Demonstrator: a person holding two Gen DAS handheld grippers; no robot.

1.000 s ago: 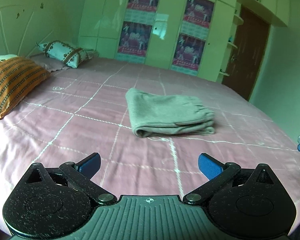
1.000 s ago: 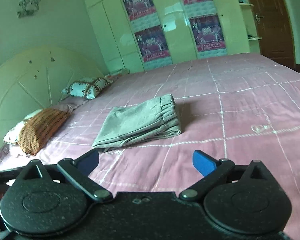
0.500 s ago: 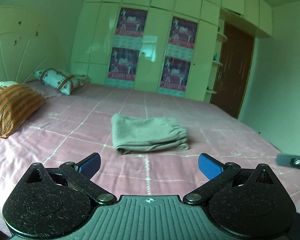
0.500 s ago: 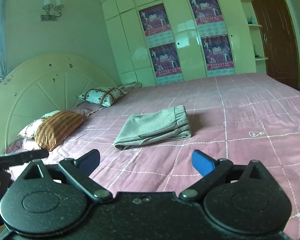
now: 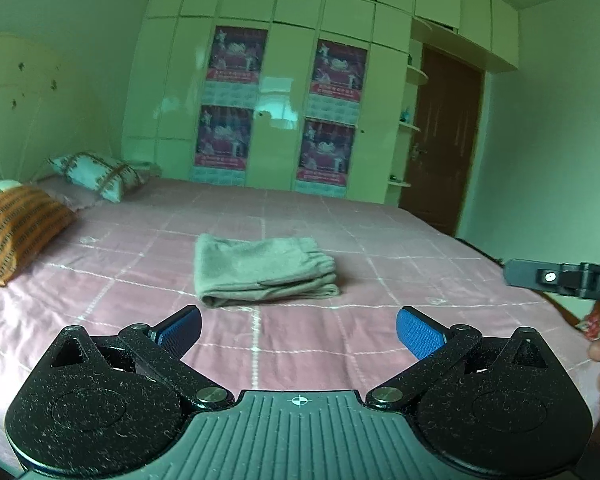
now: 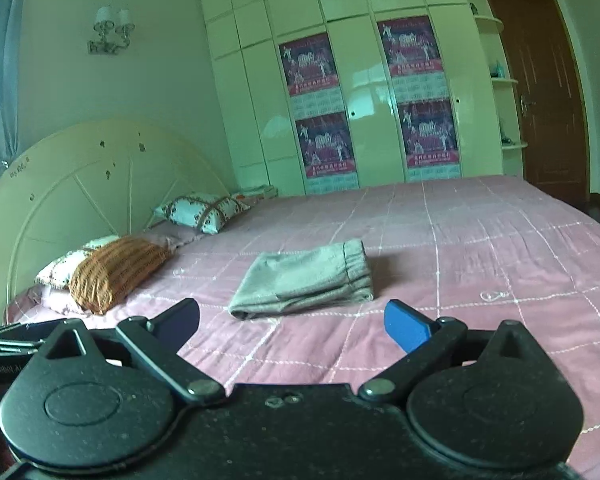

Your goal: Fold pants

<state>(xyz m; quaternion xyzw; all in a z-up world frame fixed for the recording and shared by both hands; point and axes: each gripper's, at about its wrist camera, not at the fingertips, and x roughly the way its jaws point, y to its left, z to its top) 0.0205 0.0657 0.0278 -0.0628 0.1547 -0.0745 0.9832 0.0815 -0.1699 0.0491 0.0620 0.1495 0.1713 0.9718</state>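
Observation:
Grey pants (image 5: 260, 270) lie folded into a compact rectangle in the middle of the pink bed; they also show in the right wrist view (image 6: 306, 282). My left gripper (image 5: 298, 330) is open and empty, held well back from the pants near the bed's front edge. My right gripper (image 6: 292, 322) is open and empty, also back from the pants. Part of the right gripper's body (image 5: 560, 278) shows at the right edge of the left wrist view.
The pink checked bedspread (image 5: 380, 240) covers the bed. An orange striped pillow (image 6: 116, 270) and a patterned pillow (image 6: 204, 210) lie by the headboard (image 6: 80, 176). A wardrobe with posters (image 5: 284, 112) and a brown door (image 5: 440, 140) stand behind.
Both grippers have pulled back and tilted up from the folded pants, which now look smaller and farther. The pants have not moved.

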